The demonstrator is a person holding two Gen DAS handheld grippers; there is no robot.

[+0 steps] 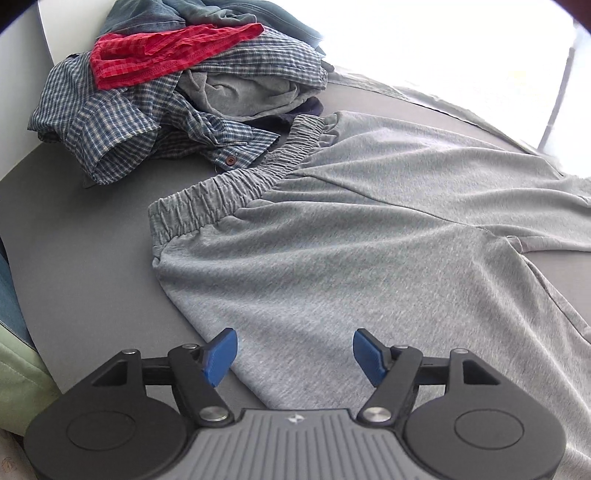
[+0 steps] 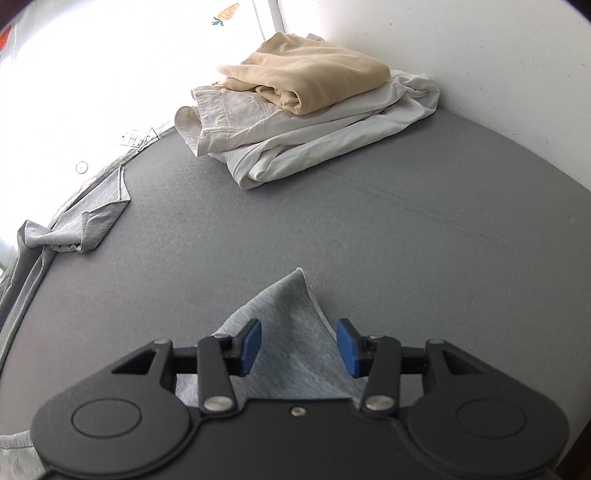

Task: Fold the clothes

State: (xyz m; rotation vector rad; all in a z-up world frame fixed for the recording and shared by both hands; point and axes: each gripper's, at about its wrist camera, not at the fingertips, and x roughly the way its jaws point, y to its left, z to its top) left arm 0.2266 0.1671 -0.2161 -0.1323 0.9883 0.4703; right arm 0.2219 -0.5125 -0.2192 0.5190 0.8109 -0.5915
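Grey sweatpants (image 1: 332,229) lie spread flat on the grey table (image 1: 81,251), elastic waistband (image 1: 229,184) toward the far left. My left gripper (image 1: 294,356) is open, hovering over the near leg of the pants. In the right wrist view my right gripper (image 2: 299,347) is open, jaws either side of a leg cuff of the grey pants (image 2: 291,332) lying on the table (image 2: 406,240). The other leg end (image 2: 85,225) lies crumpled at the far left.
A heap of unfolded clothes sits at the far left: a blue checked shirt (image 1: 122,129), a red checked garment (image 1: 162,51), denim (image 1: 155,18). A folded stack, beige garment (image 2: 310,70) on white trousers (image 2: 295,136), stands by the wall (image 2: 480,55).
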